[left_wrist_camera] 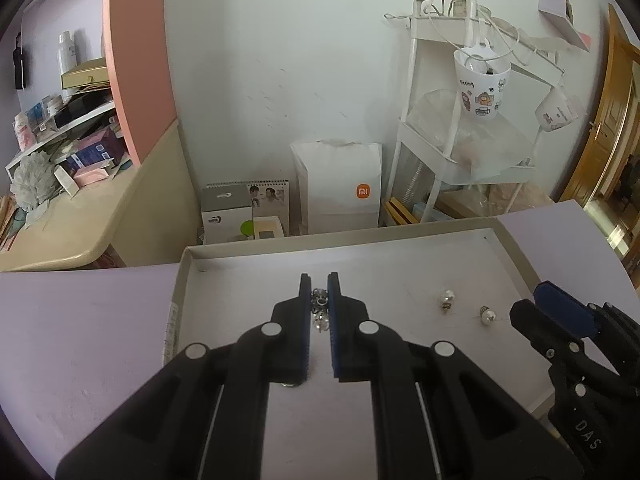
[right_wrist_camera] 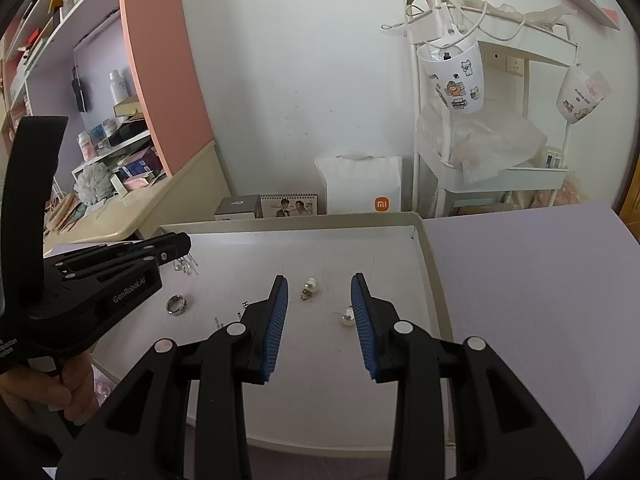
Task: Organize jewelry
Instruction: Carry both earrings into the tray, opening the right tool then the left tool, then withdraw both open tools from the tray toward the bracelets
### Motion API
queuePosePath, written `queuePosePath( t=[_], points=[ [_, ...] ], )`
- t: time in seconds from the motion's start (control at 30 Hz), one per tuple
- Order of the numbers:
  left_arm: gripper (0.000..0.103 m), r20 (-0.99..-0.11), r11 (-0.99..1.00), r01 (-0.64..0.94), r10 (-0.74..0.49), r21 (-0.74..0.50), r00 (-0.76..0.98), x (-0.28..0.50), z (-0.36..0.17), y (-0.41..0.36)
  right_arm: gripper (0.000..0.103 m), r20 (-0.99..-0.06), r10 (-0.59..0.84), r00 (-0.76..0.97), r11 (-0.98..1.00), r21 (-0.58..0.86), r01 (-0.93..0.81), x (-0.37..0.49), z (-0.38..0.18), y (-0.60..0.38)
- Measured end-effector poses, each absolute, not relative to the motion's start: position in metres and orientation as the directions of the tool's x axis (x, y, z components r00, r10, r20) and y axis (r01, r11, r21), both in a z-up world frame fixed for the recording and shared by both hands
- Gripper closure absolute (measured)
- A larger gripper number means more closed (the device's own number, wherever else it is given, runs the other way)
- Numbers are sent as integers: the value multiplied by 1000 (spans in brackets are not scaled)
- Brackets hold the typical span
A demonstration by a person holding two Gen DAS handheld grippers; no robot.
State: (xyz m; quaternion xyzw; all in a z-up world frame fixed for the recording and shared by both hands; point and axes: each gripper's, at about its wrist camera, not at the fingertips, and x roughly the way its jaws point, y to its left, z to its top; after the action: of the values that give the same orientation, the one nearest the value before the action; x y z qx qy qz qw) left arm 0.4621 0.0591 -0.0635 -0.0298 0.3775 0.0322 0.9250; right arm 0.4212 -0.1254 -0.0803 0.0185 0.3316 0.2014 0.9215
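A shallow white tray point(left_wrist_camera: 256, 280) lies on a lilac table. My left gripper point(left_wrist_camera: 319, 282) is nearly shut around a crystal earring point(left_wrist_camera: 319, 308), which hangs between its blue pads over the tray's left part. From the right wrist view the left gripper point(right_wrist_camera: 176, 250) holds the dangling earring point(right_wrist_camera: 185, 266). Two pearl earrings point(left_wrist_camera: 447, 299) point(left_wrist_camera: 487, 314) lie on the tray's right part. My right gripper point(right_wrist_camera: 320, 286) is open above them, one pearl earring point(right_wrist_camera: 309, 287) between its fingers, another point(right_wrist_camera: 347, 317) by the right finger. A silver ring point(right_wrist_camera: 176, 304) lies on the tray.
The tray's rim point(right_wrist_camera: 434, 272) borders the lilac table point(right_wrist_camera: 540, 300) on the right. Behind the table stand a white paper bag point(left_wrist_camera: 340, 184), a desk calendar point(left_wrist_camera: 256, 208) and a white cart point(left_wrist_camera: 460, 136) with hanging cups. A cluttered desk point(left_wrist_camera: 60, 216) is at left.
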Motion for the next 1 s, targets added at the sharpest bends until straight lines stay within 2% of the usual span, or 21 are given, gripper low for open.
queuePosePath(
  t=[0.17,0.23,0.33,0.67,0.8,0.9,1.0],
  points=[
    [93,-702,996,-86,42,-28,711,461,-64,60,68,-608,377,698,921,171,-349,420,-81,-128],
    [80,-700,996,-89,46,-24,712,460,-63,59,68,-608,377,699,922,171,-348,419,-80,-128],
    [70,-691,995,-97,57,-19,721,457,-60,61,68,-607,375,701,922,170,-347,416,-78,-129],
    [65,-662,994,-105,74,-7,746,427,-39,61,66,-590,376,715,924,181,-337,391,-65,-140],
    [55,-639,994,-111,91,8,764,406,-26,60,59,-577,378,724,924,183,-337,375,-58,-144],
    [54,-624,993,-118,97,7,776,385,-17,61,59,-565,383,731,922,186,-340,358,-53,-147],
    [50,-607,992,-128,107,9,788,360,-10,63,52,-550,389,739,919,183,-348,338,-48,-150]
  ],
)
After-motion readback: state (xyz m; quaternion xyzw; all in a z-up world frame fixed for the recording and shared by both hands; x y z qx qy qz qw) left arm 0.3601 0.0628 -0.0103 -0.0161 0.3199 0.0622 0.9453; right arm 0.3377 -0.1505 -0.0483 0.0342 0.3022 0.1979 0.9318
